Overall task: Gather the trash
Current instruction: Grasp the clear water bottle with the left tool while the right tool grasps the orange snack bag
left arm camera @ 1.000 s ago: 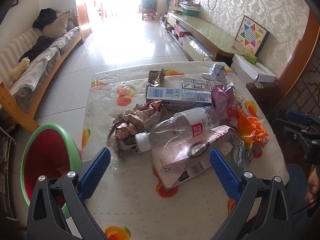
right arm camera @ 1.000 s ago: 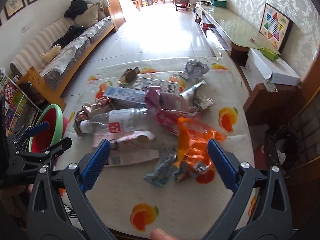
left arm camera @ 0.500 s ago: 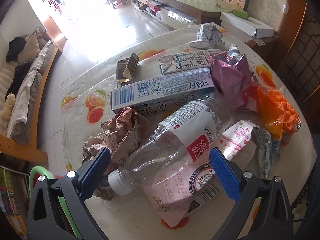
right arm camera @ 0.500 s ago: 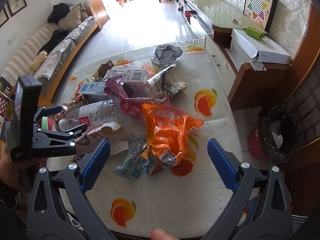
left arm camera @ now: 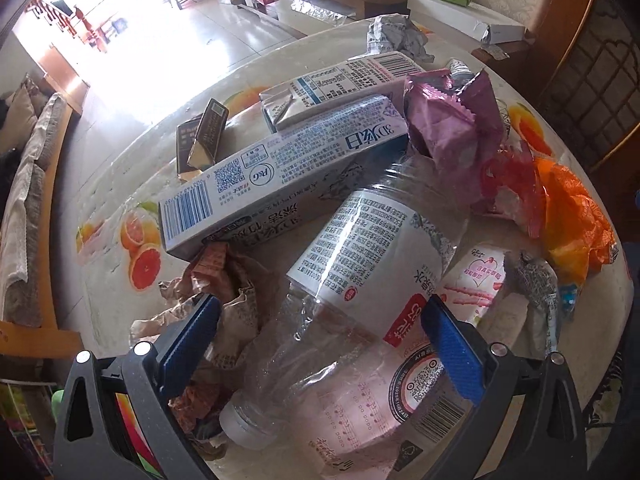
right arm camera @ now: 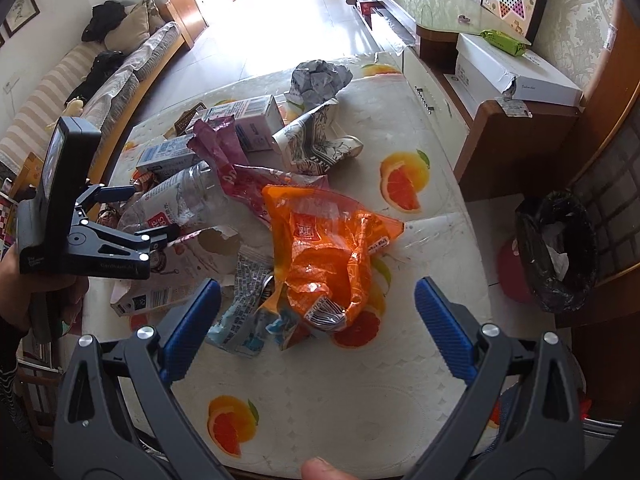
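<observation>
A pile of trash lies on a table with an orange-fruit cloth (right arm camera: 400,128). My left gripper (left arm camera: 320,320) is open, its blue fingers either side of a crushed clear plastic bottle (left arm camera: 352,264), with crumpled brown paper (left arm camera: 224,292) by the left finger. The bottle lies on a pink carton (left arm camera: 384,408). My right gripper (right arm camera: 316,308) is open, just in front of an orange snack bag (right arm camera: 328,248). The left gripper also shows in the right wrist view (right arm camera: 136,212) around the bottle (right arm camera: 180,200).
A blue-white toothpaste box (left arm camera: 280,172), a milk carton (left arm camera: 340,84), a purple wrapper (left arm camera: 448,128), crumpled grey paper (right arm camera: 320,80) and a silver-blue wrapper (right arm camera: 240,312) lie in the pile. A black-lined trash bin (right arm camera: 556,248) stands on the floor to the right. A sofa (right arm camera: 80,80) is at left.
My left gripper has moved forward and down until its fingers straddle the plastic bottle. My right gripper has moved closer to the orange bag. Both stay open.
</observation>
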The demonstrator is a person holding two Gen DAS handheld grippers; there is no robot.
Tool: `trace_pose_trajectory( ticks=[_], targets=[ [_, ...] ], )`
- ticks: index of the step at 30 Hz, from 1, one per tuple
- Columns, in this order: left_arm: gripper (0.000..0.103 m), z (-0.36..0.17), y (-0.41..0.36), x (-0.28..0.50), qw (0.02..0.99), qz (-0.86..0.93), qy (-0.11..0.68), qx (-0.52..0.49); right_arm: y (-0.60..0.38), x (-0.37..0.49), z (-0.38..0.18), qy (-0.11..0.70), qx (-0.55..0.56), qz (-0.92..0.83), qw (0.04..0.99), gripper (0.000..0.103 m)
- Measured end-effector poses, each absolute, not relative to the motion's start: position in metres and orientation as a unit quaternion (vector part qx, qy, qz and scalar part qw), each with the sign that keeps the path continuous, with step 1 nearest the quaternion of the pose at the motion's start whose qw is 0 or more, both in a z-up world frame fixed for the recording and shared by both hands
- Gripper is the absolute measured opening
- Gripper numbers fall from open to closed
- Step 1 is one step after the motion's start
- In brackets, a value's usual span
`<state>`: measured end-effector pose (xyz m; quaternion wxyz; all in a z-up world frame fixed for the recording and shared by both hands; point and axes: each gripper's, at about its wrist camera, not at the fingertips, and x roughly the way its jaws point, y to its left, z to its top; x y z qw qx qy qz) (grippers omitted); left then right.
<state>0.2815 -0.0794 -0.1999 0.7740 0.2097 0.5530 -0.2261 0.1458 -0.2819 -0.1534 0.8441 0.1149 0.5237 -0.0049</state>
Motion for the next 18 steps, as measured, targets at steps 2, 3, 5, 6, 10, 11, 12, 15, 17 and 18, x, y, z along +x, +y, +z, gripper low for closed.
trace_pose_trajectory(
  ticks=[2,3,5,6,10,11,12,15,17,18],
  targets=[
    [0.096,-0.200,-0.078,0.286,0.774,-0.227,0.558,0.196,-0.282,0.148,-0.157,0.526,0.112,-0.006,0.843,0.096],
    [0.096,-0.201,-0.080,0.286,0.772,-0.227,0.559,0.198,-0.282,0.149,-0.159,0.527,0.109,-0.007,0.843,0.096],
    [0.093,-0.205,-0.084,0.282,0.764,-0.237,0.564,0.207,-0.283,0.155,-0.166,0.534,0.106,-0.007,0.839,0.096],
    [0.093,-0.208,-0.087,0.280,0.759,-0.239,0.567,0.213,-0.283,0.158,-0.169,0.538,0.107,-0.006,0.836,0.096],
    [0.073,-0.207,-0.090,0.274,0.760,-0.233,0.570,0.209,-0.284,0.172,-0.184,0.547,0.106,-0.005,0.831,0.096],
    [0.072,-0.207,-0.090,0.271,0.762,-0.229,0.567,0.213,-0.284,0.176,-0.189,0.551,0.104,-0.006,0.828,0.096],
    [0.071,-0.207,-0.089,0.269,0.764,-0.227,0.565,0.214,-0.285,0.179,-0.193,0.556,0.107,-0.004,0.824,0.096],
    [0.062,-0.203,-0.086,0.262,0.772,-0.222,0.558,0.208,-0.285,0.188,-0.205,0.568,0.115,-0.002,0.815,0.093],
    [0.060,-0.197,-0.082,0.258,0.779,-0.218,0.554,0.198,-0.285,0.191,-0.212,0.575,0.121,0.002,0.809,0.084],
    [0.060,-0.194,-0.079,0.256,0.782,-0.216,0.552,0.191,-0.286,0.192,-0.215,0.578,0.126,0.005,0.806,0.080]
  ],
)
